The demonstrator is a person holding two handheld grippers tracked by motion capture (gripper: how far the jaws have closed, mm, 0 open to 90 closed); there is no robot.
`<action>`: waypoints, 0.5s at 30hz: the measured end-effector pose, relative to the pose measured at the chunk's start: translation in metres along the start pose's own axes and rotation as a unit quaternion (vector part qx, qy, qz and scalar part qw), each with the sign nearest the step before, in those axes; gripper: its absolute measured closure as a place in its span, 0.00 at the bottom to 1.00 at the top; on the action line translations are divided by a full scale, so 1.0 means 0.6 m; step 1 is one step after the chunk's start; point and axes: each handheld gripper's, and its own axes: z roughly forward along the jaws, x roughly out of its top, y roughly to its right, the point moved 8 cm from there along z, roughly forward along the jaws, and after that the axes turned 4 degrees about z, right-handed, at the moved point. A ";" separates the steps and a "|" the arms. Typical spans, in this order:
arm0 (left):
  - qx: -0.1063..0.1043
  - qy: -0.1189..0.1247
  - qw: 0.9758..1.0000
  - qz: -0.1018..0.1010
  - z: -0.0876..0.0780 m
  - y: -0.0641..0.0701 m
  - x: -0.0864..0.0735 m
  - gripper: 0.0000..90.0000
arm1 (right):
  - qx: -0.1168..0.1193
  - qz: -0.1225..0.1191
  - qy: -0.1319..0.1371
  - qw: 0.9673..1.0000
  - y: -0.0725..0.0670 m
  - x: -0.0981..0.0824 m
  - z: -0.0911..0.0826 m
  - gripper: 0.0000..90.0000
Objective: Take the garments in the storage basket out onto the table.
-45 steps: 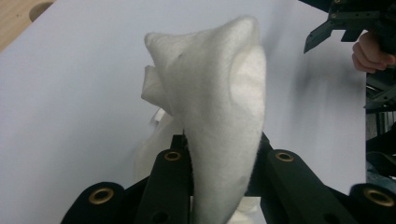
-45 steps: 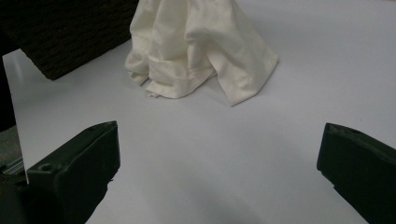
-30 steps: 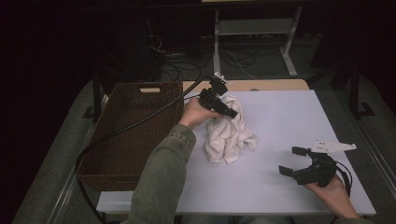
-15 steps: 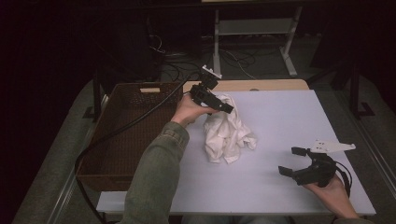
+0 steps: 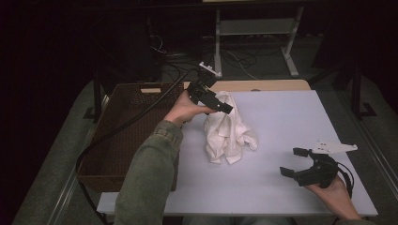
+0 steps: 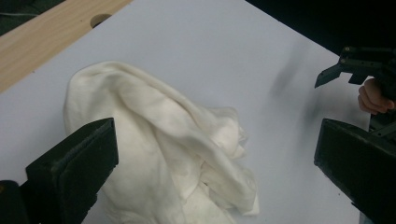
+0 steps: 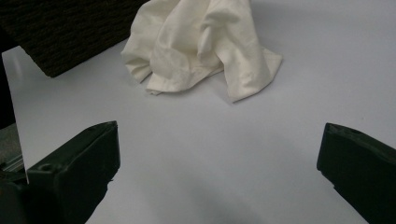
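A crumpled white cloth (image 5: 227, 129) lies in a heap on the pale table (image 5: 291, 117), left of its middle. My left gripper (image 5: 220, 104) hovers at the cloth's top left edge and points down and right. In the left gripper view its jaws stand wide apart with the cloth (image 6: 173, 154) below and between them, not pinched. My right gripper (image 5: 290, 161) rests open near the front right corner, held by a hand. From its own view the cloth (image 7: 201, 42) lies well ahead, with bare table between the jaws. The right gripper (image 6: 355, 65) also shows far off in the left gripper view.
A dark woven basket (image 5: 117, 136) stands against the table's left side; its wall (image 7: 60, 32) shows beside the cloth. A wooden strip (image 5: 272, 85) runs along the far edge. Cables trail from the left gripper over the basket.
My left gripper has shifted slightly left and back at the top of the cloth. The cloth heap and the right gripper have stayed where they were.
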 end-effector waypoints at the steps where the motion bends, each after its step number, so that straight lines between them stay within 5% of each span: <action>1: 0.004 0.004 1.000 0.002 -0.005 0.004 0.001 0.00 | 0.000 -0.001 0.000 1.000 0.000 0.000 0.000 0.00; 15: 0.036 0.031 0.999 0.015 -0.074 0.006 -0.011 0.00 | -0.001 0.000 -0.001 1.000 0.000 -0.001 0.000 0.00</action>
